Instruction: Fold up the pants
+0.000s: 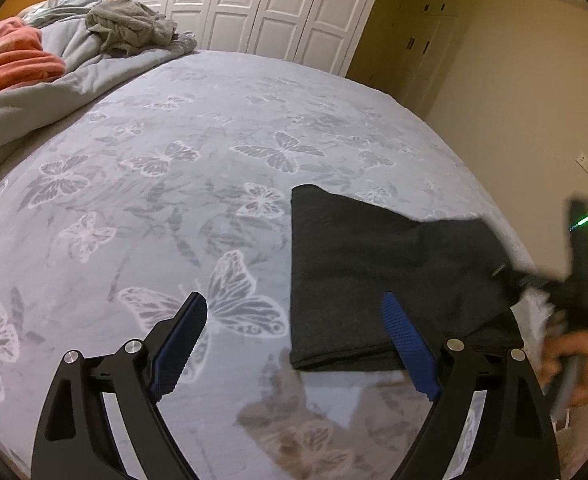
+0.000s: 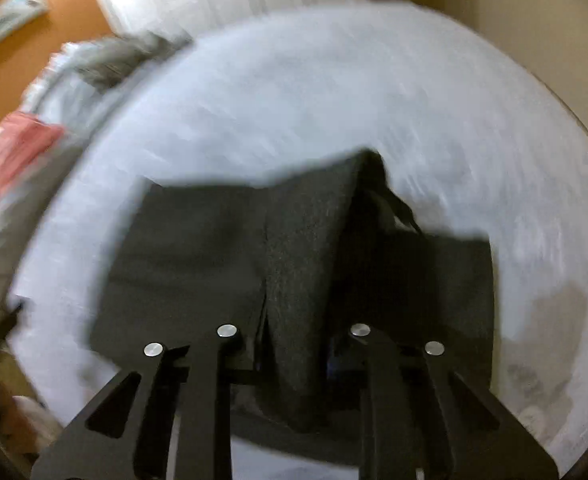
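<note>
1. Dark grey pants (image 1: 390, 280) are seen lying on the near right part of a bed covered by a pale butterfly-print sheet (image 1: 214, 184).
2. The left gripper (image 1: 298, 320) is held just above the sheet with its jaws spread wide; nothing is clamped between the 2 blue pads (image 1: 410, 344), and the right pad overlaps the near edge of the pants.
3. The right gripper (image 2: 294, 344) is closed narrow on a raised fold of the pants (image 2: 294, 280), which is pinched between its 2 fingers; this view is blurred.
4. In the left wrist view, the right gripper (image 1: 534, 284) and the hand (image 1: 574, 364) holding it are seen at the right edge of the pants.
5. Rumpled bedding (image 1: 54, 64) is piled at the far left, and white wardrobe doors (image 1: 254, 4) stand beyond the bed.
</note>
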